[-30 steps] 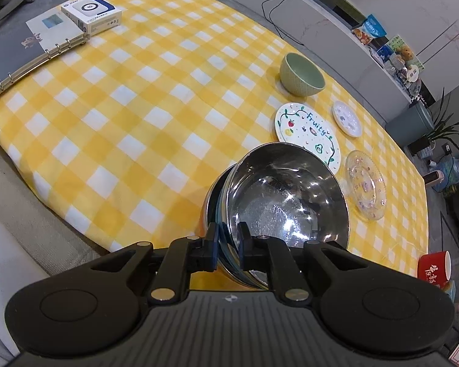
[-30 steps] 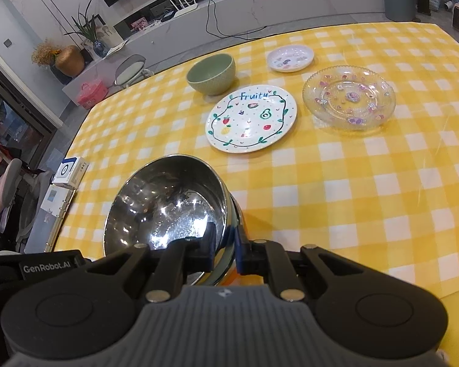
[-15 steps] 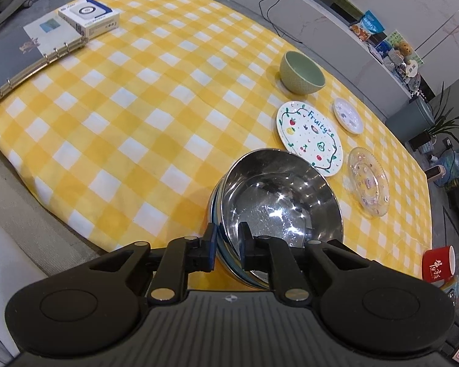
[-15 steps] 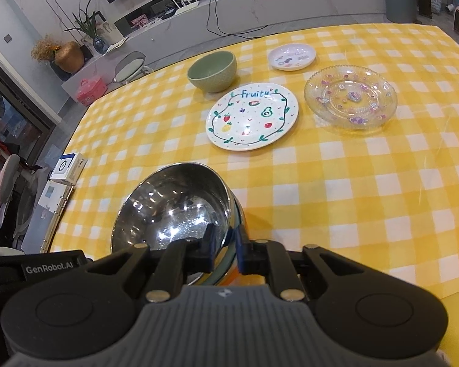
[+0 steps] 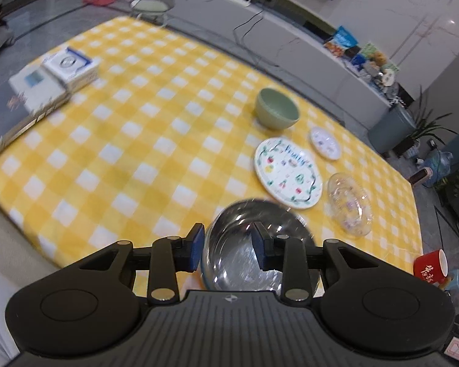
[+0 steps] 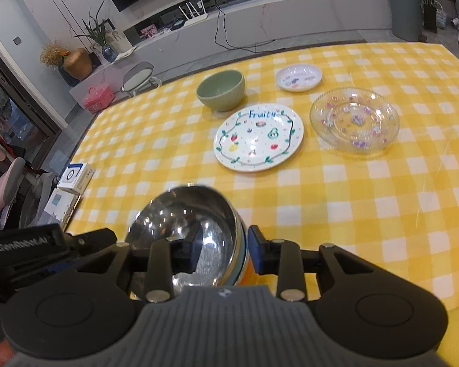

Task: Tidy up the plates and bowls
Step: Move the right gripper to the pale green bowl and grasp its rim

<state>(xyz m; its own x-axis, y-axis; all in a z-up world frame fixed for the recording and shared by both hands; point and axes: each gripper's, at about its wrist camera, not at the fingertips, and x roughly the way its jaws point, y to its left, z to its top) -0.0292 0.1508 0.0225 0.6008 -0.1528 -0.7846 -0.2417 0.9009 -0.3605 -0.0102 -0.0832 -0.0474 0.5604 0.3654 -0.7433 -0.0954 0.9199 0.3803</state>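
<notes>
So both grippers are spread open here, gripping nothing. The left gripper (image 5: 228, 246) has its jaws apart on either side of the steel bowl's (image 5: 254, 244) near rim, and the right gripper (image 6: 222, 252) straddles the rim on its side, one finger inside the bowl and one outside. The bowl sits near the table edge, nested in something pale green, can't tell what. The green bowl (image 6: 220, 90), fruit plate (image 6: 258, 137), glass plate (image 6: 355, 120) and small plate (image 6: 298, 77) are all spread out farther back. My worry: that inside finger could snag the rim if the gripper pulls away sideways, dragging the stack off the tablecloth (image 6: 367, 198).
</notes>
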